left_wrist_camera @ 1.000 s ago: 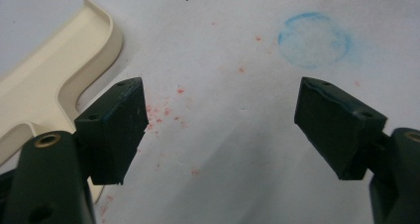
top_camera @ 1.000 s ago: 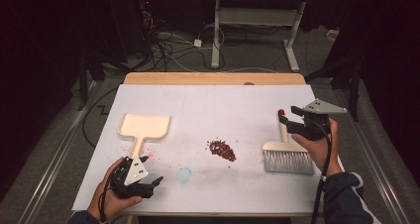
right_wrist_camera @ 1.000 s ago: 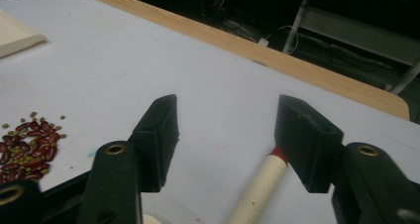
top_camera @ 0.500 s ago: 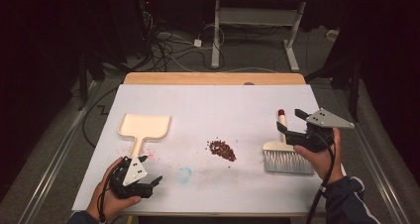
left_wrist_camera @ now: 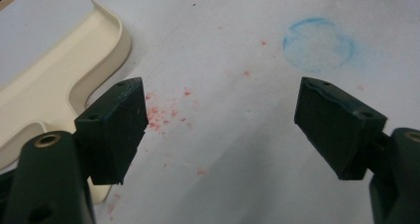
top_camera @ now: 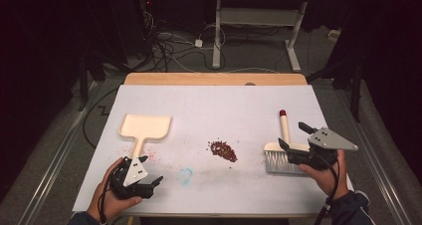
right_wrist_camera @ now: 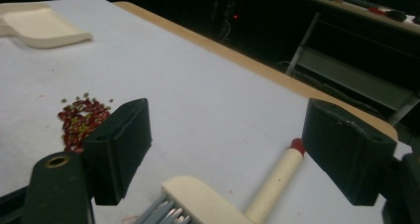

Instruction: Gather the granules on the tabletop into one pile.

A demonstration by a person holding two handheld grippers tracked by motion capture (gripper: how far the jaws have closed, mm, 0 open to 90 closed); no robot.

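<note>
hovering wide open and empty over the brush (top_camera: 283,148), the right gripper (top_camera: 294,144) needed lowering squarely around its cream handle (right_wrist_camera: 275,184) before closing.

The high view looked forward and down from above the near edge, taking in the whole white table (top_camera: 214,110) with dark floor across the upper frame. The left gripper view sat close over the tabletop, the cream dustpan (left_wrist_camera: 44,85) at its left edge, a thing also seen left of centre from above. The right gripper view looked low across the table, sharing the brush (right_wrist_camera: 237,199) and beans (right_wrist_camera: 81,120) with the high view.
</note>
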